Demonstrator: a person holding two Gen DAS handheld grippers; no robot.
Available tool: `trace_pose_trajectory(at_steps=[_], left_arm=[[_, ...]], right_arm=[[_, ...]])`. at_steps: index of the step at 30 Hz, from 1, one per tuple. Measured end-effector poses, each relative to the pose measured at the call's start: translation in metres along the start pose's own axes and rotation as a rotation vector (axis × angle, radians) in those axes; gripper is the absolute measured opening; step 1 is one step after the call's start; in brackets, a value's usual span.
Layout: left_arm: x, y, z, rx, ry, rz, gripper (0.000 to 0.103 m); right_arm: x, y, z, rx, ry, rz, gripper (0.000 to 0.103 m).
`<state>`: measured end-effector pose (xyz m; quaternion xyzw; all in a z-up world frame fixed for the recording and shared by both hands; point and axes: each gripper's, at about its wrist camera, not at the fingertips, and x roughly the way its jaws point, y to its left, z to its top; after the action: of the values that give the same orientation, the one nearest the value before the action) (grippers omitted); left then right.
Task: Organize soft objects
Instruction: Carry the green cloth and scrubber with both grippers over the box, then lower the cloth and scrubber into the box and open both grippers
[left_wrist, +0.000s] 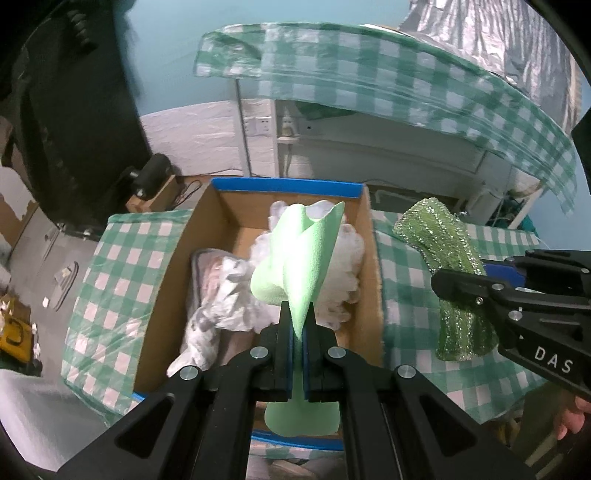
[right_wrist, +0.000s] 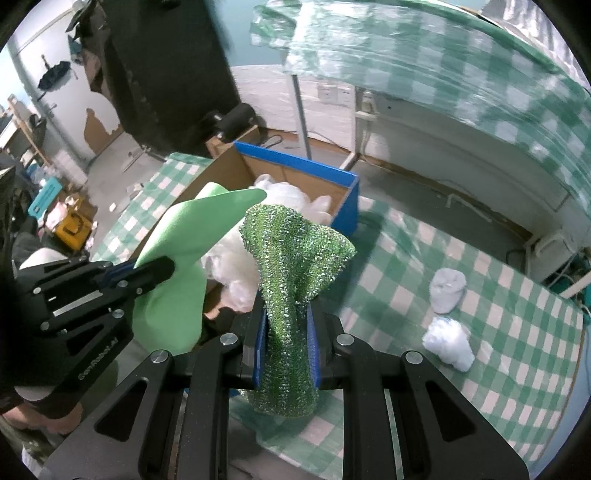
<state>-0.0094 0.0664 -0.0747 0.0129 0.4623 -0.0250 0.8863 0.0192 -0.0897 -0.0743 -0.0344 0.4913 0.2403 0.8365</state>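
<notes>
My left gripper (left_wrist: 297, 314) is shut on a smooth light-green cloth (left_wrist: 299, 254) and holds it above an open cardboard box (left_wrist: 173, 266) with blue-taped edges. White soft items (left_wrist: 236, 291) lie inside the box. My right gripper (right_wrist: 286, 325) is shut on a sparkly green scouring cloth (right_wrist: 291, 258), held above the checked table just right of the box (right_wrist: 343, 192). The right gripper (left_wrist: 469, 291) with its sparkly cloth (left_wrist: 439, 236) shows in the left wrist view. The left gripper (right_wrist: 155, 271) with its light-green cloth (right_wrist: 192, 236) shows in the right wrist view.
A green-and-white checked tablecloth (right_wrist: 480, 295) covers the table. Two white soft items (right_wrist: 447, 284) (right_wrist: 448, 341) lie on it at the right. A second checked table (left_wrist: 406, 74) stands behind. Clutter and a yellow object (right_wrist: 72, 227) lie on the floor at the left.
</notes>
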Motion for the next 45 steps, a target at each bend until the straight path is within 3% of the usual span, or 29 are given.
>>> trace_pose_trajectory(at_steps=[19, 26, 29, 33, 34, 36, 39, 45], left_arm=[[0.027, 0.045, -0.012, -0.073, 0.053, 0.066, 0.004], [0.043, 0.056, -0.018, -0.111, 0.115, 0.065, 0.004], [0.044, 0.059, -0.019, -0.119, 0.130, 0.069, 0.010], [0.043, 0.061, -0.019, -0.142, 0.125, 0.057, 0.044], [0.042, 0.062, -0.018, -0.146, 0.118, 0.056, 0.048], [0.039, 0.062, -0.017, -0.143, 0.108, 0.066, 0.048], [0.037, 0.062, -0.016, -0.150, 0.105, 0.063, 0.049], [0.032, 0.059, -0.014, -0.151, 0.088, 0.065, 0.049]], right_arm=[[0.052, 0.051, 0.013, -0.056, 0.081, 0.053, 0.018], [0.064, 0.054, 0.015, -0.046, 0.093, 0.088, 0.021], [0.066, 0.055, 0.015, -0.052, 0.086, 0.081, 0.024], [0.065, 0.053, 0.014, -0.042, 0.084, 0.077, 0.038], [0.065, 0.054, 0.014, -0.043, 0.085, 0.075, 0.042], [0.063, 0.053, 0.014, -0.043, 0.077, 0.068, 0.053], [0.059, 0.051, 0.015, -0.040, 0.061, 0.059, 0.058], [0.049, 0.045, 0.016, -0.026, 0.033, 0.047, 0.062]])
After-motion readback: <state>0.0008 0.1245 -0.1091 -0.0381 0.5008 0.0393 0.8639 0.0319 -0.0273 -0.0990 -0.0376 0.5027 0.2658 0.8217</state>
